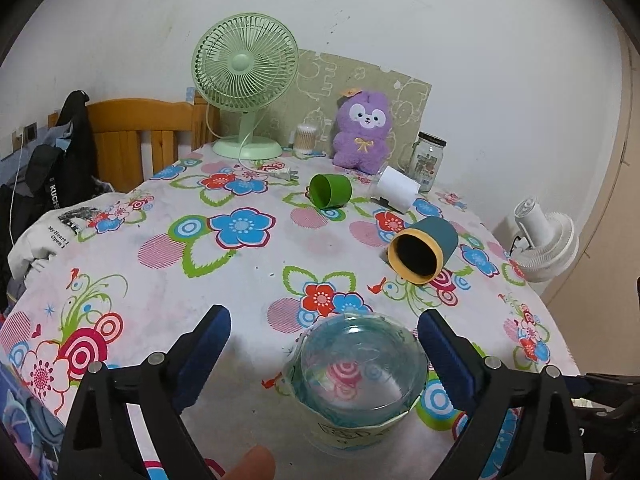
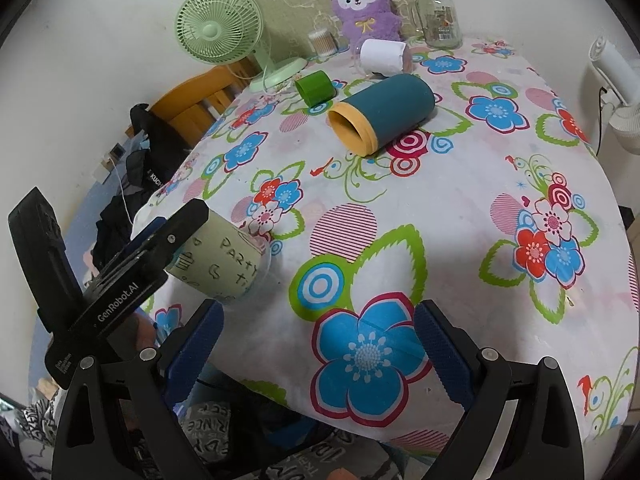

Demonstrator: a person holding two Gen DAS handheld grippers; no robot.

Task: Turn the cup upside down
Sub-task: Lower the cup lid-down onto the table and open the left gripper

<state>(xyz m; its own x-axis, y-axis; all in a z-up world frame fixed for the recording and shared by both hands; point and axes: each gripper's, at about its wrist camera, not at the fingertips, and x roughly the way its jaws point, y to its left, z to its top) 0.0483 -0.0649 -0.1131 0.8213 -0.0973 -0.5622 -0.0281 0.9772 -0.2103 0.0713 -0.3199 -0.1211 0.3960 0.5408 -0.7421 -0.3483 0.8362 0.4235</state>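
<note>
"GenRobot.AI" is showing in white on the left gripper [image 2: 188,236], whose jaws are spread wide around the clear cup [image 1: 360,372] wearing a pale paper sleeve lettered "PARTY". Whether either pad is touching it is hard to tell. The cup is sitting near the front left edge of the floral tablecloth [image 2: 460,208]. The right gripper [image 2: 318,346] is hanging released over the cloth, holding nothing. A teal cup [image 2: 384,114] and green cup [image 2: 315,86] are lying on their sides. A dark bag [image 1: 56,184] is reading "KUCH", cut off.

Glass cup's [image 1: 360,376] base behind paper sleeve
</note>
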